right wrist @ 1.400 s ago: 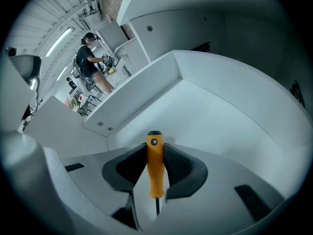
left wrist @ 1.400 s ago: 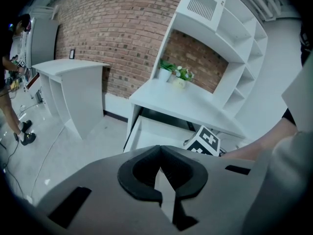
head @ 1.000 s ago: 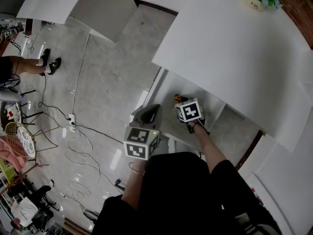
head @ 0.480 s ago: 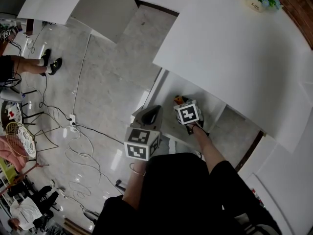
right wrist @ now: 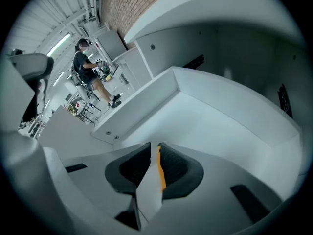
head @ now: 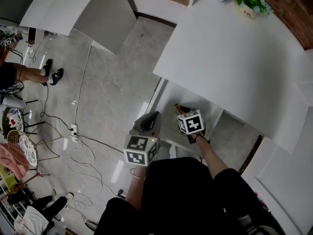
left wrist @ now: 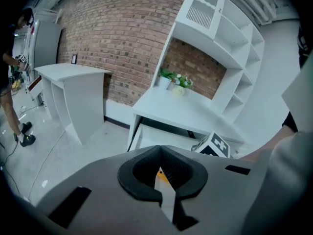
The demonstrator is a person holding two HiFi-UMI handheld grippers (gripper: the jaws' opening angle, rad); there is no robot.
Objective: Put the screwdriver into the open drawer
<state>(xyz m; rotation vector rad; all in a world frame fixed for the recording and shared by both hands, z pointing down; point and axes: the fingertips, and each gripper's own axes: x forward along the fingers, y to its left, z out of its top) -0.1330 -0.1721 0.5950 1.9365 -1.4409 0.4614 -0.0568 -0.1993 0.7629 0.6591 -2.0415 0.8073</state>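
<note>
**Two grippers at the open drawer, and the screwdriver lies inside it.**

Nearest, low in the head view, the left gripper (left wrist: 160,152) hangs beside the near corner of the drawer. Its jaws are pressed together at the tips and hold nothing. Just to its right, the right gripper (right wrist: 155,150) points down into the open drawer (head: 167,93). Its jaws have just been closing and now stand only a thin crack apart. Nothing is between them, and only the white drawer floor shows through. The screwdriver (head: 179,107), orange and black, lies in the drawer just past the right gripper's marker cube (head: 190,123). Over the drawer is the white desk top (head: 234,58). At its far corner, in the upper right of the head view, sits a small flower pot (head: 248,4).
</note>
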